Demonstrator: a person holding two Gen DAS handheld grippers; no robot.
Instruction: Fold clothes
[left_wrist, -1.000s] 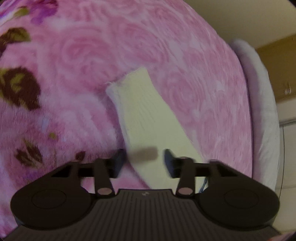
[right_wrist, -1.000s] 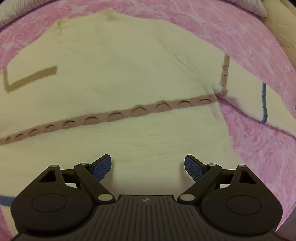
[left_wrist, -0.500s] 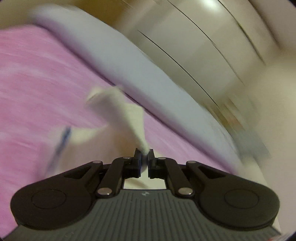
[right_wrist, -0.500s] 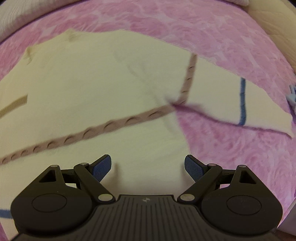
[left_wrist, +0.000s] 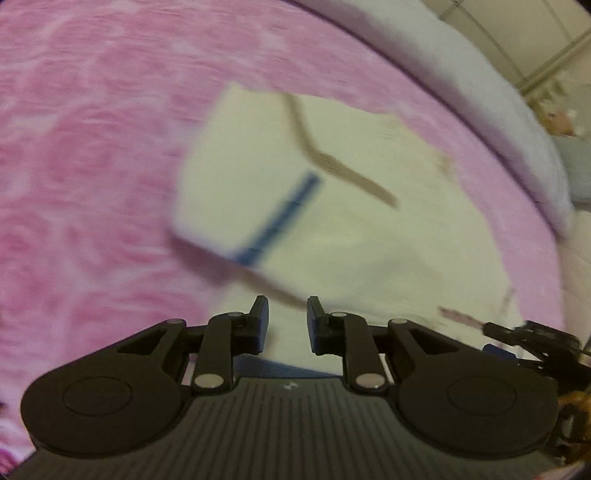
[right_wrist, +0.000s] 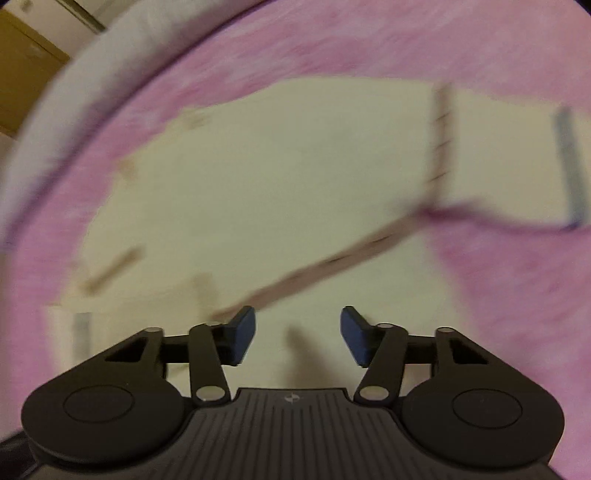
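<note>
Item one, my left gripper (left_wrist: 283, 314): jaws a narrow gap apart and opening, nothing clamped between them. I read this as a release; the sleeve end sits just past the tips at twelve o'clock, no pad pressing on it.

Item two, folded sleeve (left_wrist: 243, 192) of the cream sweater (left_wrist: 369, 251): lies across the garment's body toward eleven o'clock, blue cuff stripe (left_wrist: 284, 218) showing. It appears laid inward so the outline narrows before the main fold. Its near edge looks slightly raised, though blur keeps me from being sure.

Item three, right gripper tip (left_wrist: 517, 332), seen from the left camera at three o'clock, low over the sweater's hem side.

Item four, my right gripper (right_wrist: 297, 328): jaws about half apart and closing, cream knit lying beneath the gap; the pads do not yet press on cloth. I judge it is positioned here to pinch the lower body for the next fold.

Item five, brown trim band (right_wrist: 332, 266): runs diagonally from the near jaw toward two o'clock, then turns up at the armpit.

Item six, other sleeve (right_wrist: 517, 158): spread outward at two o'clock, not yet folded in, blue stripe near its end.

Item seven, pink blanket (right_wrist: 498, 314): covers the bed under the whole garment, giving a flat, soft folding surface.

Item eight, pale pillow edge (left_wrist: 480, 92): beyond the blanket at one o'clock.
</note>
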